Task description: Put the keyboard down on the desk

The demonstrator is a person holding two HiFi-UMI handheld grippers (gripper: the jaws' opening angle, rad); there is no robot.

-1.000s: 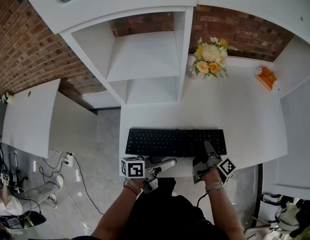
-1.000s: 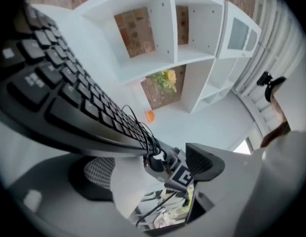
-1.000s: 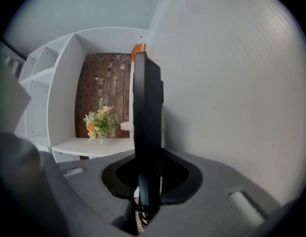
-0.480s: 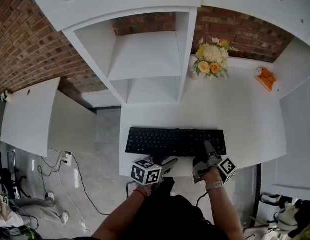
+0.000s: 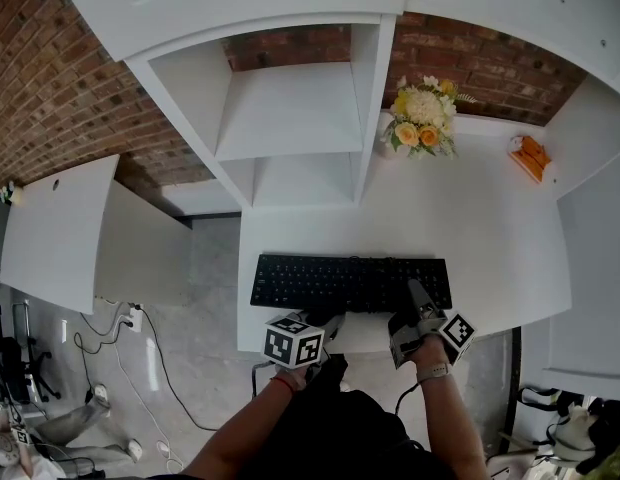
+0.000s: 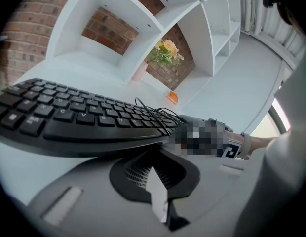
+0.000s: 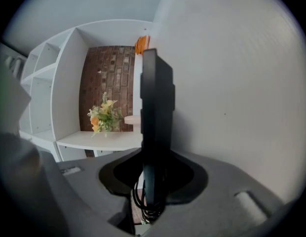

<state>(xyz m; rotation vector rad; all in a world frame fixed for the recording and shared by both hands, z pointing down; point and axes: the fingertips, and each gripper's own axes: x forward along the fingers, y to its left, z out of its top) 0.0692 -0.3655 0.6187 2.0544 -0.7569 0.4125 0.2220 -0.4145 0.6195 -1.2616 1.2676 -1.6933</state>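
The black keyboard lies flat on the white desk, close to its front edge. My left gripper sits at that edge, below the keyboard's middle. Its jaws have just closed and are shut with nothing between them; in the left gripper view the keyboard runs just beyond the left gripper. My right gripper reaches over the keyboard's right front corner. Its jaws have just been opening, and the keyboard stands edge-on between them in the right gripper, pads apart from it. A coiled cable hangs there.
A white shelf unit stands at the back of the desk. A bunch of flowers and an orange object sit at the back right. A white panel and floor cables lie to the left.
My left gripper rolled over, shifted slightly right under the keyboard's front edge, and its jaws went from spread to shut. The right hand and the keyboard stayed where they were.
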